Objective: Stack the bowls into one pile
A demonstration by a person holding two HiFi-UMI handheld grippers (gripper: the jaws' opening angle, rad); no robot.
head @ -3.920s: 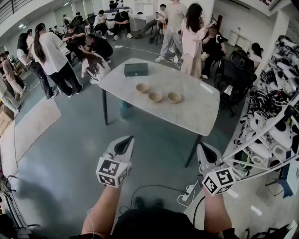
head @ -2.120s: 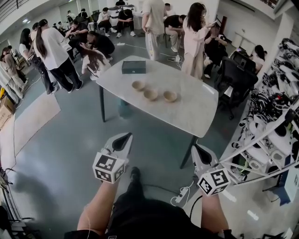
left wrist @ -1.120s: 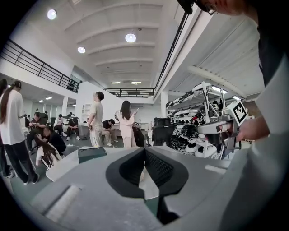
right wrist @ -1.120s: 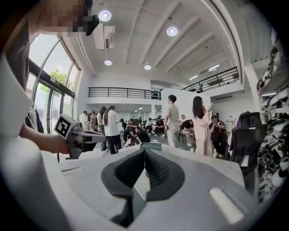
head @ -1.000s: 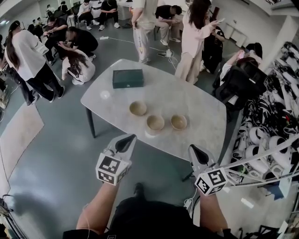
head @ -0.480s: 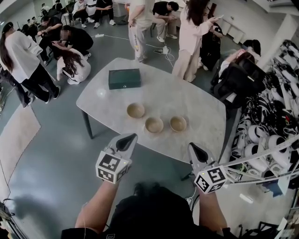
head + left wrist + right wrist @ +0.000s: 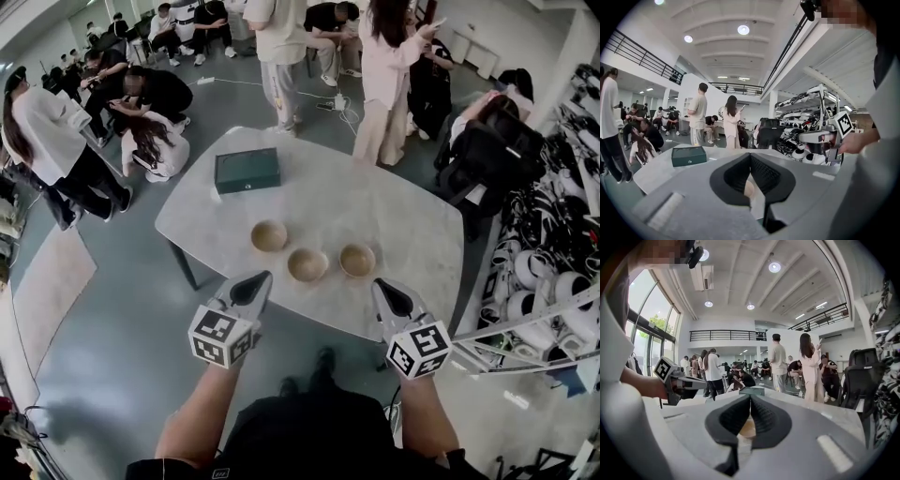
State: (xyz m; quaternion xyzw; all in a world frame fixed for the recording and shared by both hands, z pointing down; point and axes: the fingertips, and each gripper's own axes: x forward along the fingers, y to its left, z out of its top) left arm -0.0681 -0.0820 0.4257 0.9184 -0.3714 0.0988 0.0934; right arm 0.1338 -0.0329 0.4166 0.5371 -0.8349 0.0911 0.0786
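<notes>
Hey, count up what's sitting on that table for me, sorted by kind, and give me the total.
Tan bowls: 3
Dark green box: 1
Total on the table: 4

A dark green box [image 7: 247,170] lies flat on the far left part of the pale table [image 7: 412,234]. Past the far edge, a person in pink [image 7: 392,84] stands on the gray floor [image 7: 112,328]. Another person in white [image 7: 155,148] crouches at the left. Racks [image 7: 553,272] full of gear fill the right side.
</notes>
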